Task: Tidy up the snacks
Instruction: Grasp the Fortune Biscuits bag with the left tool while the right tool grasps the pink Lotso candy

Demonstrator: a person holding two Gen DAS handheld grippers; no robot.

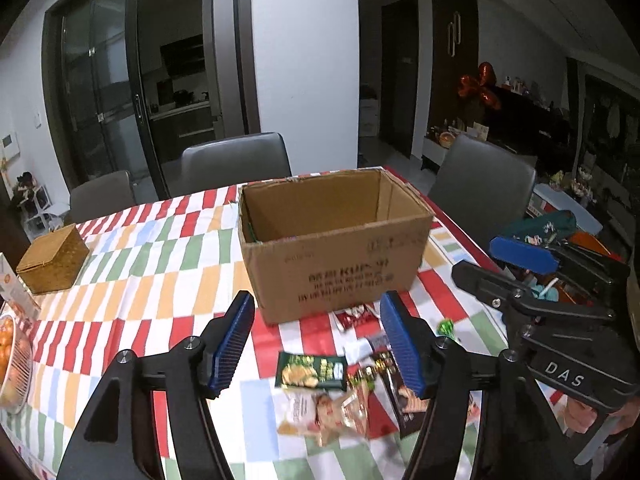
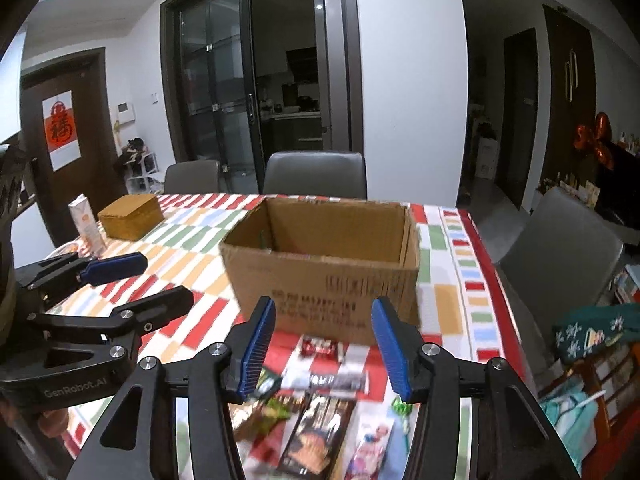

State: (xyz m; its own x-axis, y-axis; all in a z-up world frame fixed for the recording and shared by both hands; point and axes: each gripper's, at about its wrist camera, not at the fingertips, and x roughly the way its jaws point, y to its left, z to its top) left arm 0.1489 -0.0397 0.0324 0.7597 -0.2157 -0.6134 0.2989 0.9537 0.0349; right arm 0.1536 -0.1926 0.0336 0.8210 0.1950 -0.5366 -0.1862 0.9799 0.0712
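Note:
An open cardboard box point(image 1: 332, 264) point(image 2: 320, 280) stands on the chequered tablecloth point(image 1: 152, 264), and what shows of its inside is bare. In front of it lie loose snack packets: a green one point(image 1: 312, 372), a pale one point(image 1: 320, 412), a red one point(image 2: 320, 348) and a dark brown one point(image 2: 316, 436). My left gripper point(image 1: 316, 304) hovers open above the packets with nothing between its blue pads. My right gripper point(image 2: 324, 308) is also open and empty, just to the right of the left one. Each shows in the other's view, the right gripper point(image 1: 496, 264) and the left gripper point(image 2: 164, 278).
A woven lidded box point(image 1: 52, 260) point(image 2: 130, 216) sits at the far left of the table, with a carton point(image 2: 86, 226) and a bowl of oranges point(image 1: 12, 360) near it. Grey chairs point(image 1: 236, 160) point(image 2: 560, 240) stand behind and to the right. The table's right edge point(image 2: 504, 320) is close.

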